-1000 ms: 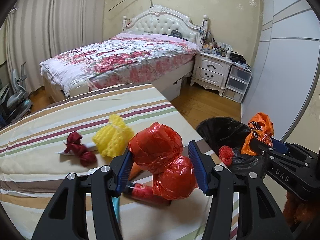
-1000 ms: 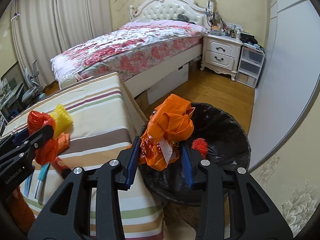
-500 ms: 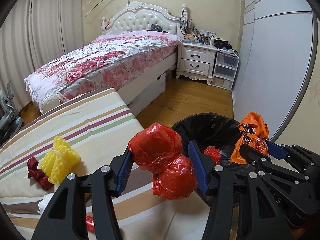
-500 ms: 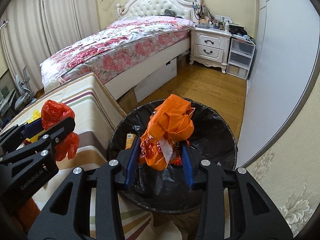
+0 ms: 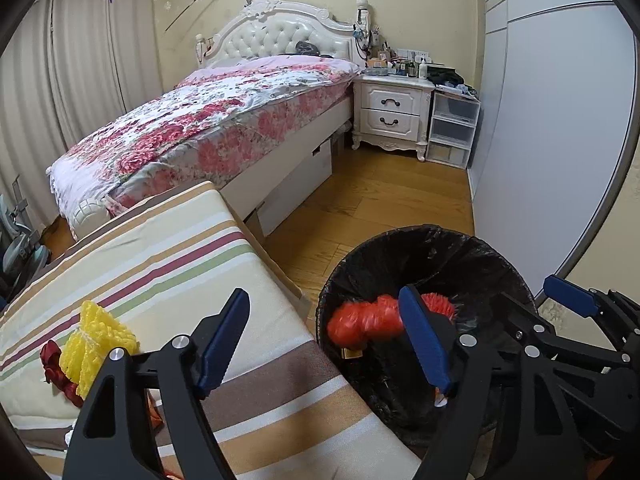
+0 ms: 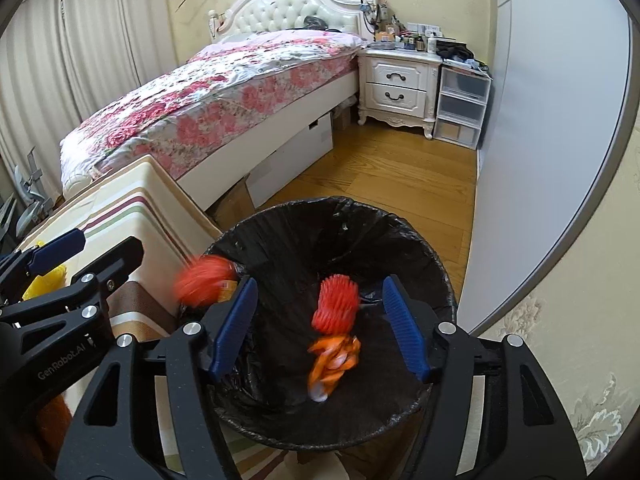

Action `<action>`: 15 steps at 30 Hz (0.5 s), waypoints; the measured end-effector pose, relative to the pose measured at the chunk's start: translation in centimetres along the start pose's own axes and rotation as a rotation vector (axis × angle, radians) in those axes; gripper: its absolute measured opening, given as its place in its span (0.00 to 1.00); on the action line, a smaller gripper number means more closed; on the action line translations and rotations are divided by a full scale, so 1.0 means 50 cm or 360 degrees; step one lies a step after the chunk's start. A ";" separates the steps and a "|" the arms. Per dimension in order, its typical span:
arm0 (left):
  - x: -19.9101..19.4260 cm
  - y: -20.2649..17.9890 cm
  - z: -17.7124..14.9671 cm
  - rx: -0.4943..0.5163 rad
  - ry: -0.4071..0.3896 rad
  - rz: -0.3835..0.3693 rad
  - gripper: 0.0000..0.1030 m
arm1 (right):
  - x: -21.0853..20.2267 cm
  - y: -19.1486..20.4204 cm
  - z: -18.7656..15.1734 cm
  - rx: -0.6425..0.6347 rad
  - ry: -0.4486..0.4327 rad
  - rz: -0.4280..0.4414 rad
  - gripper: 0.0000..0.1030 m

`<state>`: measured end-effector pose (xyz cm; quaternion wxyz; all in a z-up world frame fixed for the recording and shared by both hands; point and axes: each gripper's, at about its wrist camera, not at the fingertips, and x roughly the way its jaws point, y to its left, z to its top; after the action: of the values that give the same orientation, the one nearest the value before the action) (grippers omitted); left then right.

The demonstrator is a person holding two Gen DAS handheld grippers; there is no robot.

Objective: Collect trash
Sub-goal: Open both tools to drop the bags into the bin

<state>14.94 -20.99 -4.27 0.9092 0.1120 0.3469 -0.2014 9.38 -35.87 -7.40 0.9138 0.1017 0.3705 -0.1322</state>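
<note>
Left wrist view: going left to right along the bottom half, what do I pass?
Dark red scrap → yellow foam net → left gripper, opening and empty → red bag in the black bin → right gripper.

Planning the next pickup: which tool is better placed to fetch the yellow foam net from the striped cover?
Left. The left tool, jaws opening and empty, hangs at the striped cover near the yellow foam net. The right tool hangs over the bin, farther away.

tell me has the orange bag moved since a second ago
Yes. The orange bag has left the right hand-held gripper, whose jaws are opening, and dropped down inside the black-lined bin, blurred, below the red spiky ball.
</note>
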 end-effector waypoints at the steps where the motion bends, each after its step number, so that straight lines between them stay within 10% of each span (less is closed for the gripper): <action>1: 0.000 0.001 0.000 0.0003 -0.0002 0.0014 0.74 | 0.000 -0.003 -0.001 0.0005 0.0000 -0.0004 0.62; 15: -0.049 0.036 -0.009 -0.0054 -0.0046 0.0086 0.76 | -0.013 -0.002 -0.009 0.0025 -0.0001 -0.0012 0.62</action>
<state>13.84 -18.51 -2.82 0.9210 0.1031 0.3338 -0.1725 8.60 -35.75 -7.27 0.9126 0.1075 0.3694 -0.1387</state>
